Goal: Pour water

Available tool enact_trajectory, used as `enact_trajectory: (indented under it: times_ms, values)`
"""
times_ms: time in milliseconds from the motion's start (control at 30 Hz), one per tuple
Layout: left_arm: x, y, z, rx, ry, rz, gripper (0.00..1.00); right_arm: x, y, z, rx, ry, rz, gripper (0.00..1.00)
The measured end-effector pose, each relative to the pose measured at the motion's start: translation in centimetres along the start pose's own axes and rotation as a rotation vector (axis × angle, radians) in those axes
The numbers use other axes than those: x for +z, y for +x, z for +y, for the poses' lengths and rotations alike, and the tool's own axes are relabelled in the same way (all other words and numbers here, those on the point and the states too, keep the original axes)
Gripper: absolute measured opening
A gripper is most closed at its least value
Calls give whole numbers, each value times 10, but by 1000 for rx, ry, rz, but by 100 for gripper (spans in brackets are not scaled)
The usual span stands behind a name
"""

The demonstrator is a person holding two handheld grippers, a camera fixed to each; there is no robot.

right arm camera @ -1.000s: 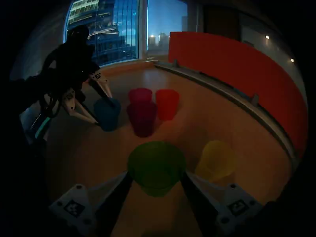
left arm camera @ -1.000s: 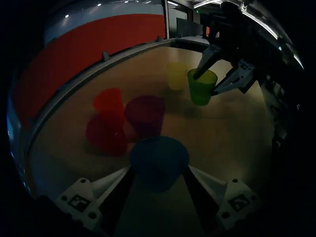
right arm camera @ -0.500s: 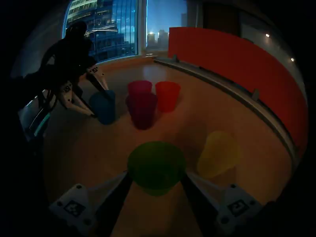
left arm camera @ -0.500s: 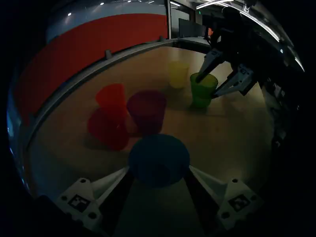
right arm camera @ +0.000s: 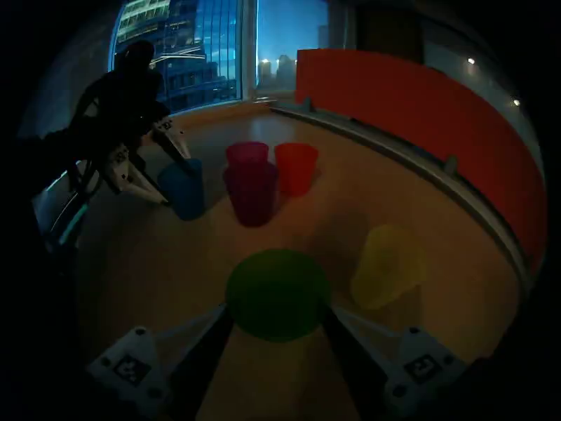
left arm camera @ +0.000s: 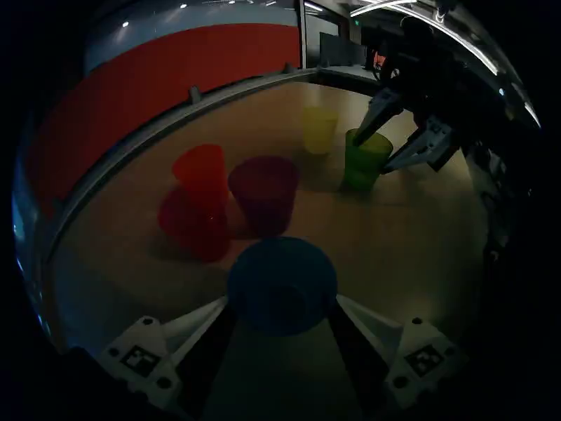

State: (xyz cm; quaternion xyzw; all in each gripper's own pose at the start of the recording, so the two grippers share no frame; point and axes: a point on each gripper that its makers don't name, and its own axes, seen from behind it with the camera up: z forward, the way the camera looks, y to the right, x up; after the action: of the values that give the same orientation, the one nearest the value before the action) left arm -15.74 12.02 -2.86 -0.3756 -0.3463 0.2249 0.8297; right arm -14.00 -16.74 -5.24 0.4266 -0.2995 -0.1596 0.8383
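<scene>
**Operator:** What was the condition of the left gripper?

**Technician:** The left gripper (left arm camera: 280, 300) was clamped on the blue cup (left arm camera: 280, 281), with one finger pressed against each side of the cup wall. The cup's open mouth faced the camera.

**Operator:** And the right gripper?

**Technician:** The right gripper (right arm camera: 277, 309) was likewise closed on the green cup (right arm camera: 277, 291), with both fingers bearing on its wall. In the left gripper view, the green cup sat low over the table (right arm camera: 175, 281). I could not tell whether it rested on the surface.

**Operator:** Where were the two held cups relative to each other?

**Technician:** They were well apart, over the middle of the table. The other cups stood between them.

**Operator:** List those cups.

**Technician:** A dark purple cup (right arm camera: 250, 191), a magenta cup (right arm camera: 247, 151) and a red cup (right arm camera: 294, 167) were grouped closely, just beside the blue cup. A yellow cup (right arm camera: 387, 266) stood just beside the green cup, toward the table edge that carried the red partition (right arm camera: 421, 105).

**Operator:** Was water visible in any cup?

**Technician:** I could not tell, because the lighting was too dim.
</scene>
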Motion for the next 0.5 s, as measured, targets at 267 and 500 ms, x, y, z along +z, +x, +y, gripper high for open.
enact_trajectory:
  times_ms: [267, 500]
  values:
    - [1, -4, 2, -1, -1, -15, 90, -1, 1, 0, 9, -3, 11, 95]
    - [0, -8, 3, -10, 2, -25, 90, -4, -3, 0, 1, -12, 2, 96]
